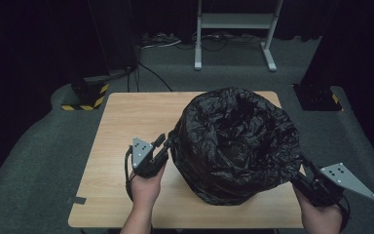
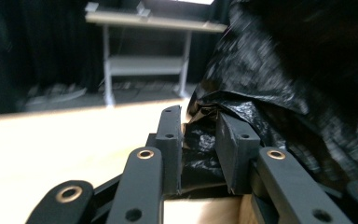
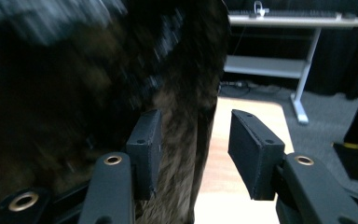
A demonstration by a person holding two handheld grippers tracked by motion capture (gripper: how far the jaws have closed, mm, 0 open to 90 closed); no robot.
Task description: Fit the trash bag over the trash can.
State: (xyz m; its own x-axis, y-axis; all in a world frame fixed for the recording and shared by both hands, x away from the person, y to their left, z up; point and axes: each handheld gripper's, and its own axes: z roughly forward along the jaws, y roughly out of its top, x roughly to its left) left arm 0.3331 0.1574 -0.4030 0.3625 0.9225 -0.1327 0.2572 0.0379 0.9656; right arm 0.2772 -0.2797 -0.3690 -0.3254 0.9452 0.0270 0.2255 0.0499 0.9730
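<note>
On table, crinkled black bag

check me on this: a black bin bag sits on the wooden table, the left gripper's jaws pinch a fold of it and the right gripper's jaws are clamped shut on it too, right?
Not quite. The right gripper is open: the right gripper view shows its jaws spread, with the black bin bag between them. The left gripper does pinch a fold, and the bag sits on the wooden table.
</note>
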